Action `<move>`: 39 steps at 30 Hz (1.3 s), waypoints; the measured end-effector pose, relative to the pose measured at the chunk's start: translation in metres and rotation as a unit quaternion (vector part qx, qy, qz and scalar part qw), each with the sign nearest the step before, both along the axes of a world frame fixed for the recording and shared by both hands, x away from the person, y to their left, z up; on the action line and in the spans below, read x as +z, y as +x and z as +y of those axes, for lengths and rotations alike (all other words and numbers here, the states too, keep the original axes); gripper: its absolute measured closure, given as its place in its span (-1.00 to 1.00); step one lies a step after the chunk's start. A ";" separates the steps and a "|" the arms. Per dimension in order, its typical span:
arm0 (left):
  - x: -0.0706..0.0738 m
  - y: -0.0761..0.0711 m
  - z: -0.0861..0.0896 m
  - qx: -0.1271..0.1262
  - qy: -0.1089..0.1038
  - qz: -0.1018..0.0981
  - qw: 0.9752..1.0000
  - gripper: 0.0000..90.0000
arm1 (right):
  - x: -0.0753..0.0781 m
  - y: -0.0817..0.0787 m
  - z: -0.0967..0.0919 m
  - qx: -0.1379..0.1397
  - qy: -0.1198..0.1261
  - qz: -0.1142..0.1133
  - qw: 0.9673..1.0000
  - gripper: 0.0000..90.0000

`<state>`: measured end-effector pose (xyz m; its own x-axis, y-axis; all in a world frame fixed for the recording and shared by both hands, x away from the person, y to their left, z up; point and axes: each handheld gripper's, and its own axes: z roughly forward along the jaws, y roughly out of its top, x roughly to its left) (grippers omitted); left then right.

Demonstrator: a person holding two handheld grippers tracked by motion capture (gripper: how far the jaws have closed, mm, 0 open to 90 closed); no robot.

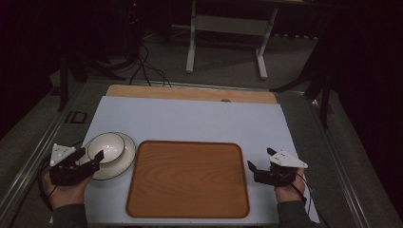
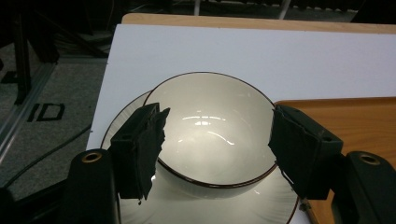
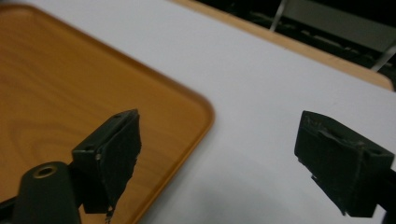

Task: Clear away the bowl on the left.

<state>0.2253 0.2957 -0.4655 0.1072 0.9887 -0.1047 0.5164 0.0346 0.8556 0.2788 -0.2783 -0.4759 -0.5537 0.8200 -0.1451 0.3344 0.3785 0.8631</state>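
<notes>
1. Left tool (image 1: 88,161) stands with its jaws wide apart, one on each side of the white bowl (image 1: 106,148), and it grips nothing yet.
2. In the left gripper view one jaw sits just outside the bowl's (image 2: 210,128) near-left rim and the other just outside its right rim, so I judge the step in hand to be taking hold of the bowl.
3. To do that well, I would level the left tool so both jaws meet the wall at the same height, just under the dark rim line, and close slowly.
4. A glazed, rounded wall looks slippery to me, so a grip across the widest part seems risky; pinching the rim with one jaw inside may hold better.
5. I would lift straight up, since the bowl rests on a white plate (image 1: 124,161) that could shift with it.
6. Bowl and plate lie near the left edge of the table (image 1: 199,118), toward my near-left corner, with the plate's rim just beside the wooden tray (image 1: 187,178).
7. That tray lies empty along the near edge, between my two hands.
8. My right tool (image 1: 259,168) hovers just off the tray's right side, near the right edge, jaws spread and empty; the right gripper view shows the tray's (image 3: 70,84) rounded corner and bare table between them.
</notes>
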 end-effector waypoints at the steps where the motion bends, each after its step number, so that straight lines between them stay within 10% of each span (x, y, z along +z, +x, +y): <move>1: 0.000 0.001 -0.001 -0.001 0.000 0.001 1.000 -0.21 | 0.001 -0.001 -0.001 -0.004 0.004 -0.003 1.000 -0.70; 39: 0.002 0.035 0.012 0.020 0.038 0.015 0.999 -0.26 | 0.006 -0.005 -0.002 -0.019 0.017 -0.061 0.998 -0.73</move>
